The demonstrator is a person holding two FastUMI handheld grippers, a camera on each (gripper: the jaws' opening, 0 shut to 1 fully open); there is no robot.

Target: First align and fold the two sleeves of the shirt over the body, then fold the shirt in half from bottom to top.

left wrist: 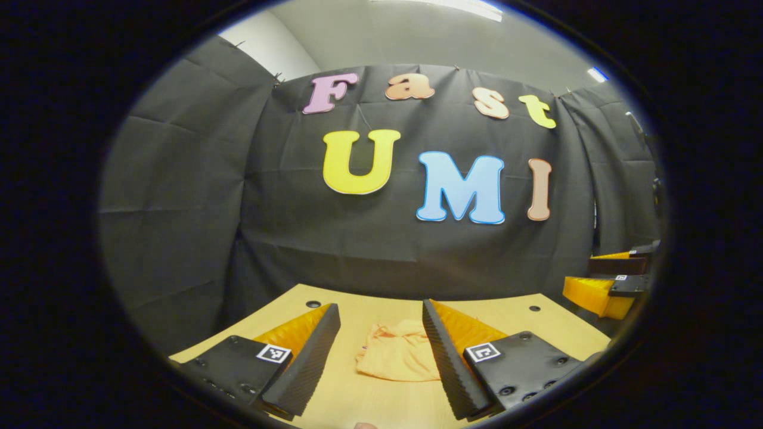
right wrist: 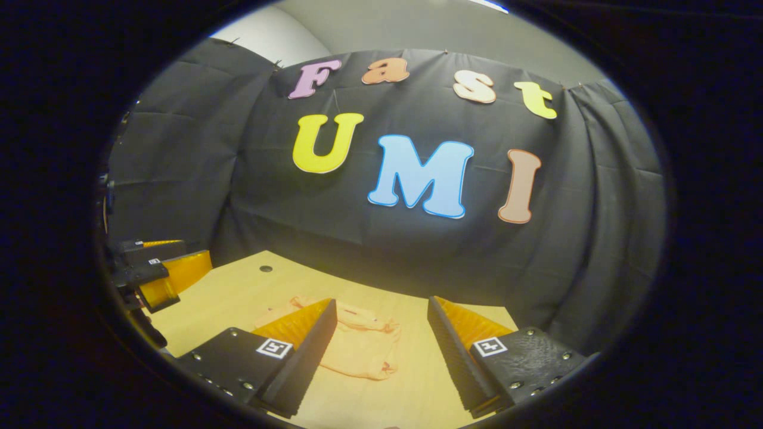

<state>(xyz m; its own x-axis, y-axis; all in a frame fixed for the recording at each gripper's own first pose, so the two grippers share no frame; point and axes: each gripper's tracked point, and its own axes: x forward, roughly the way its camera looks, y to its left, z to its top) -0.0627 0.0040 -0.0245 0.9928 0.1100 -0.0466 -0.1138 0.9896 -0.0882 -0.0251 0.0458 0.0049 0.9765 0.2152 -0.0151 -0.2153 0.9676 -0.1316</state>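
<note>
1. The left hand-held gripper [left wrist: 381, 351] is released, jaws wide apart, nothing between them. It hangs above the tabletop [left wrist: 369, 399], not touching cloth.
2. The right hand-held gripper [right wrist: 381, 351] is likewise released and empty, hanging over the near edge of the tabletop.
3. The shirt [left wrist: 396, 357] lies mid-tabletop, roughly halfway between the near and far edges, as a compact, rumpled heap. In the right gripper view the shirt [right wrist: 357, 351] sits partly behind that gripper's finger.
4. I cannot tell where the sleeves are: no clear sleeve outline, and the layers look bunched.
5. Risk: a pinch into the heap grabs several layers at once, because the edges are not separated. The fold then drags the body along instead of just a sleeve.
6. Risk: thin cloth lies flat on smooth wood, so a finger coming in too high slides over it and closes on nothing; too low and it scrapes the tabletop.
7. Risk: with one side lifted and the other not pinned, the whole shirt slips toward an edge, so the sleeves will not align.
8. Risk: both grippers work the same small area, so a collision is likely if they converge together.
9. The bottom-to-top fold looks off if the rumples are not flattened first.
</note>
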